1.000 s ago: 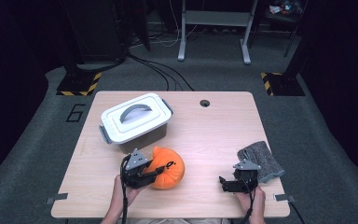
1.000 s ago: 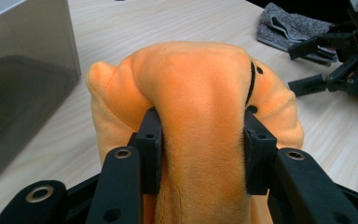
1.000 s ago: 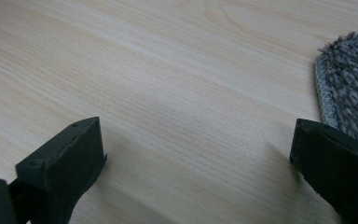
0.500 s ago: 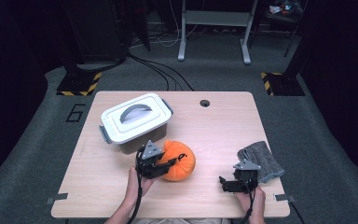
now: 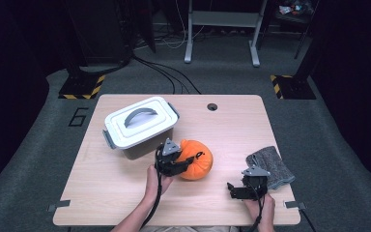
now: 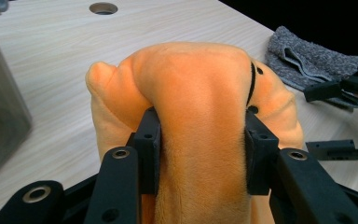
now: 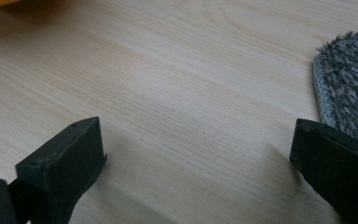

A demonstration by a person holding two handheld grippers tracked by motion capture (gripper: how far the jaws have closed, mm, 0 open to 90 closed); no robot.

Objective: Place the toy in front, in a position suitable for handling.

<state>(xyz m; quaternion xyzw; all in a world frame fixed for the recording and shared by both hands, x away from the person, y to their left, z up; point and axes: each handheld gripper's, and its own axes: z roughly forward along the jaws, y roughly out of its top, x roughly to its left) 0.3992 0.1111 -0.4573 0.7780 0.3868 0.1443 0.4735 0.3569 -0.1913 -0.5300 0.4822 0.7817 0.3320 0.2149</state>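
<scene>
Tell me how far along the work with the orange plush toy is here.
Done: the left gripper is shut on the orange plush toy, squeezing it between its jaws. In hand: the toy sits beside the white lidded box. Left: the lid is on and the right gripper is open, idle near the grey cloth.

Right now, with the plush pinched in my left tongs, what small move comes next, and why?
Probably lift the orange plush a little. The left tongs squeeze it firmly, and the white box beside it has its lid on, so nothing can go in yet.
</scene>
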